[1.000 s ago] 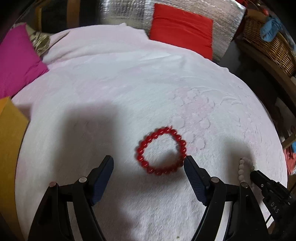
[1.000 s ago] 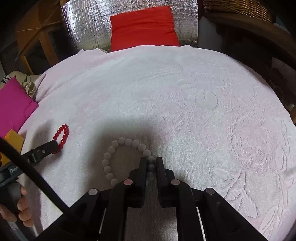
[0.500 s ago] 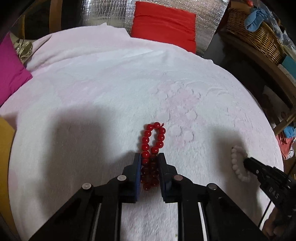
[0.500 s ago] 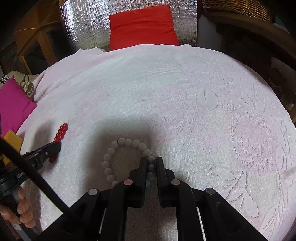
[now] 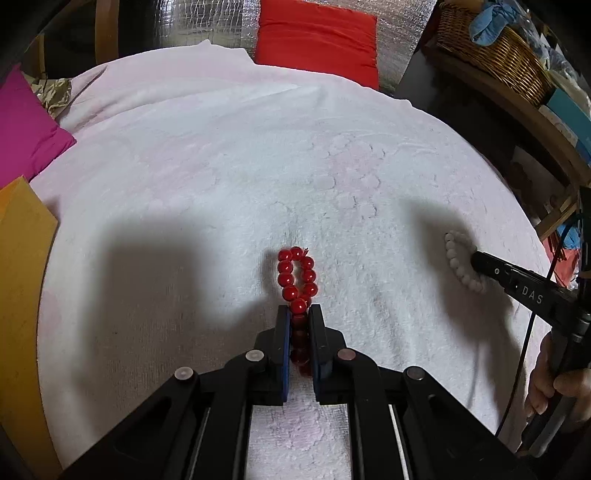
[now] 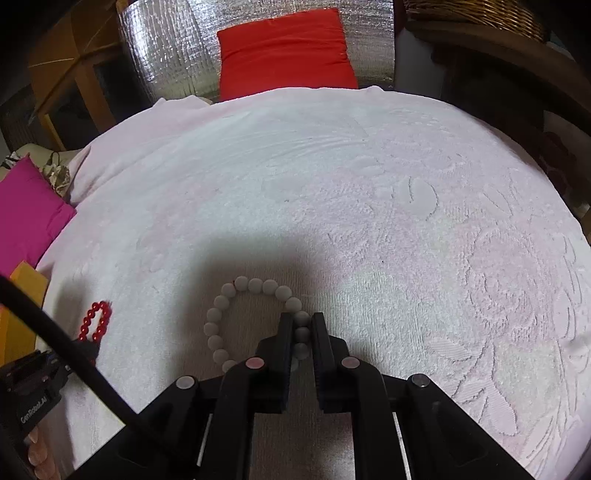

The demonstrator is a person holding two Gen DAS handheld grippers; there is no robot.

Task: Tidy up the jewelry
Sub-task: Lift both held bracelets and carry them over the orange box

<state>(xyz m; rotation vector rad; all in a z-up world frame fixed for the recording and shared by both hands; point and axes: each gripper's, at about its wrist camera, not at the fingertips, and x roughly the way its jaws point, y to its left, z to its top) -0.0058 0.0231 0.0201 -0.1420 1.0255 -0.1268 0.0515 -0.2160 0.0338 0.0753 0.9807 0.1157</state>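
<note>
Your white towel (image 5: 229, 155) fronts a red cushion (image 5: 317, 33); left tongs (image 5: 299, 314) pinch the red bracelet (image 5: 295, 277), right tongs (image 6: 301, 321) the white bracelet (image 6: 236, 310)

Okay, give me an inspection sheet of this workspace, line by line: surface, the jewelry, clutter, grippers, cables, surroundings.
Surface: white towel with embossed flower pattern, spread flat.
Job's things: red bead bracelet, squeezed into a narrow loop; white bead bracelet, lying as an open loop on the towel.
Clutter: nothing seen on the towel.
Grippers: left gripper shut on the red bead bracelet; right gripper shut on one side of the white bead bracelet.
Cables: black cable crossing the right view's lower left.
Surroundings: red cushion against silver foil; magenta cushion; wicker basket on a shelf.
</note>
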